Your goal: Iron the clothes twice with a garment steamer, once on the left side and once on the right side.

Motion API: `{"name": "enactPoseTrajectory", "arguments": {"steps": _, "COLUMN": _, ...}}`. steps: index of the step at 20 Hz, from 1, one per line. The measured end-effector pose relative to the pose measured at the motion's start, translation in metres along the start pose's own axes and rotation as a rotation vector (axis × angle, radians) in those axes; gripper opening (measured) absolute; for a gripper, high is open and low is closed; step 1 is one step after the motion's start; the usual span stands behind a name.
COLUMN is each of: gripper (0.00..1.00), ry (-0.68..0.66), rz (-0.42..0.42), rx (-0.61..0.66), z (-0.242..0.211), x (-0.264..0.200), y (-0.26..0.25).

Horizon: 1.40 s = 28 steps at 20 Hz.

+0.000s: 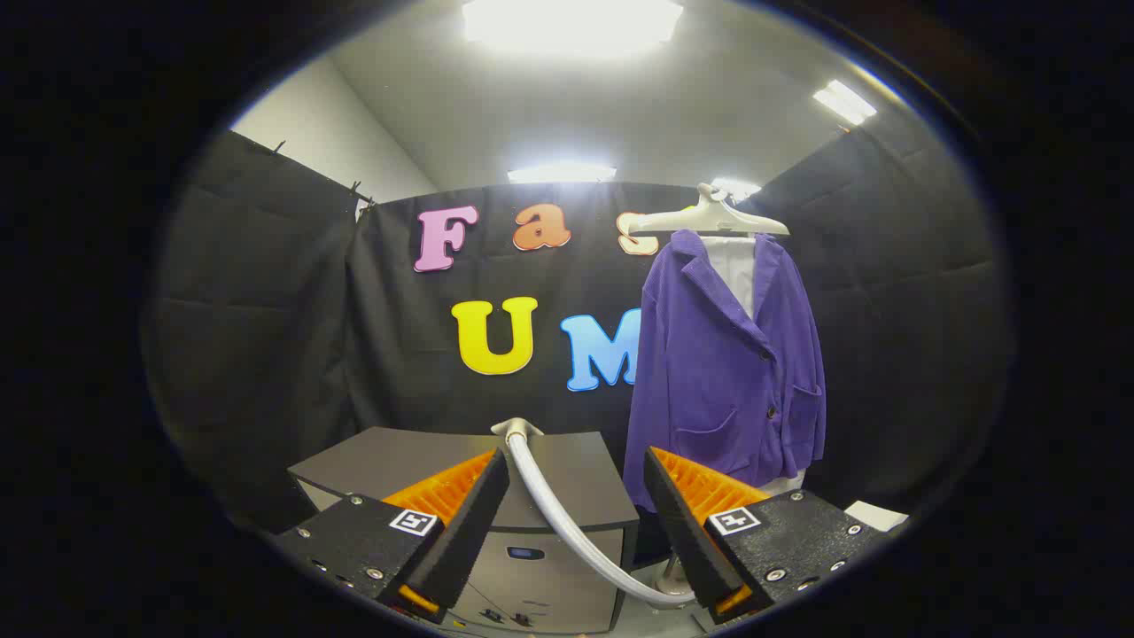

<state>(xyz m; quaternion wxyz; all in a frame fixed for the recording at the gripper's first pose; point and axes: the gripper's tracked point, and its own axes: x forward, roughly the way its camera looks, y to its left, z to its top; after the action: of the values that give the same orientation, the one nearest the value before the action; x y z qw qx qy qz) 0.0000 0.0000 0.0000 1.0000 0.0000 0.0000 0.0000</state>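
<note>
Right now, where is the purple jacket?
The purple jacket hangs on a hanger beyond the open gripper, right of the steamer box.

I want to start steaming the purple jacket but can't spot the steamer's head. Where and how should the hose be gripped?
The gripper is open, its fingers either side of the pale hose, which rises from the grey steamer base and curves down between them. Probably grip the smooth stretch between the fingers, coming straight from this side, fingers across its width. Its far end is hidden, so following it down to the handle seems better.
</note>
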Motion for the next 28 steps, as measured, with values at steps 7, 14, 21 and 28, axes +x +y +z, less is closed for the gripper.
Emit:
{"name": "enactPoseTrajectory", "arguments": {"steps": 7, "gripper": 0.95, "ry": 0.021, "rz": -0.069, "rx": -0.041, "z": -0.008, "x": 0.008, "y": -0.021}}
{"name": "enactPoseTrajectory", "arguments": {"steps": 14, "gripper": 0.95, "ry": 0.050, "rz": -0.028, "rx": -0.076, "z": -0.015, "x": 0.003, "y": -0.017}}
{"name": "enactPoseTrajectory", "arguments": {"steps": 21, "gripper": 0.95, "ry": 0.041, "rz": 0.114, "rx": -0.067, "z": 0.014, "x": -0.022, "y": -0.006}}
{"name": "enactPoseTrajectory", "arguments": {"steps": 28, "gripper": 0.95, "ry": 0.053, "rz": 0.288, "rx": -0.060, "z": 0.051, "x": -0.042, "y": -0.007}}
